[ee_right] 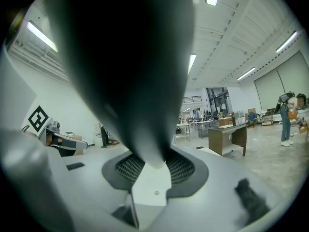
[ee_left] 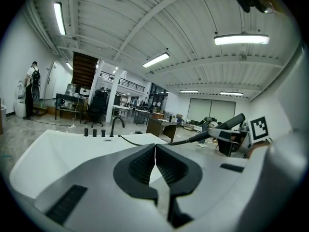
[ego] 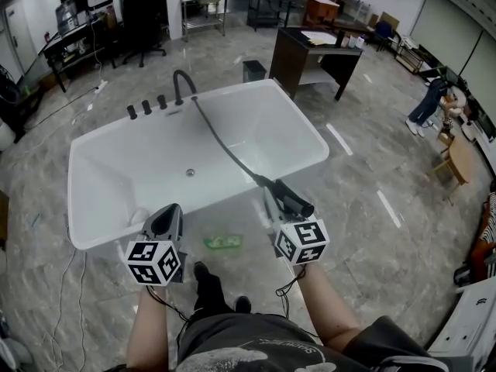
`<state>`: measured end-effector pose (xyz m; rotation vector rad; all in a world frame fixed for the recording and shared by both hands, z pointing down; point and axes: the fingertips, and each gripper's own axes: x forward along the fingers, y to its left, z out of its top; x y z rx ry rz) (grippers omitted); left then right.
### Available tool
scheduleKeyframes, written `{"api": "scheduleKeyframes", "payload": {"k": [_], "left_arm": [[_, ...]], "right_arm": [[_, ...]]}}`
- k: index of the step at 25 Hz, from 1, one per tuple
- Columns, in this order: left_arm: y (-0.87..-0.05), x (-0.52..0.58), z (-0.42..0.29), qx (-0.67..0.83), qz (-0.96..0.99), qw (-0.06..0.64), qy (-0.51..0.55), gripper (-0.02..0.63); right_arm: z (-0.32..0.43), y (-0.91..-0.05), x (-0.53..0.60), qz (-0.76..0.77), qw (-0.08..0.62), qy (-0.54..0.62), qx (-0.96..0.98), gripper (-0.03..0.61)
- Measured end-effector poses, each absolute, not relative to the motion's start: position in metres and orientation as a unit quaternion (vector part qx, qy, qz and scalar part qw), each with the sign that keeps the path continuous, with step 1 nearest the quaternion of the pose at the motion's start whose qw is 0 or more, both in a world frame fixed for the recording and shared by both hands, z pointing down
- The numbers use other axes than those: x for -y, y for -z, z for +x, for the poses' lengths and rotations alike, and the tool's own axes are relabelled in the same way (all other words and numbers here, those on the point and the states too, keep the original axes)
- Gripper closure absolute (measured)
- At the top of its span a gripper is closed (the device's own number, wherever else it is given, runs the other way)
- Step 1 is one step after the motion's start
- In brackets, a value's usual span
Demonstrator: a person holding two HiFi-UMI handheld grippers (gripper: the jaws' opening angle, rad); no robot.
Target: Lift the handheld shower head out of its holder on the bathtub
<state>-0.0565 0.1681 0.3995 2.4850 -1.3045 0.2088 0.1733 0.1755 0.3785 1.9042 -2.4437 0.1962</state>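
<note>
Okay: my right gripper (ego: 277, 200) is clamped on the shower head (ego: 299, 204), handle crossing my fingers. The hose (ego: 225, 147) runs ahead to the bathtub (ego: 318, 147); my left gripper (ego: 169, 215) is closed, empty.

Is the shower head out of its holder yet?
Out: the right gripper clamps the shower head by the bathtub's near rim, hose trailing to the far rim.

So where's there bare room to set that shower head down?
The bathtub floor left of the hose, around the drain, is bare; so is the end right of it. The far rim is crowded: faucet and three knobs. The shower head is in the right tongs.
</note>
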Motion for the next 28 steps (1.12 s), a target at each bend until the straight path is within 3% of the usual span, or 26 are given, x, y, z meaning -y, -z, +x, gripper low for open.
{"api": "scheduleKeyframes", "payload": {"k": [28], "left_arm": [[-0.419,-0.150,-0.033,0.442,0.876,0.161,-0.104,0.598]], "right_arm": [[0.188,-0.399,-0.156,0.612,0.013,-0.077,0.787,0.439]]}}
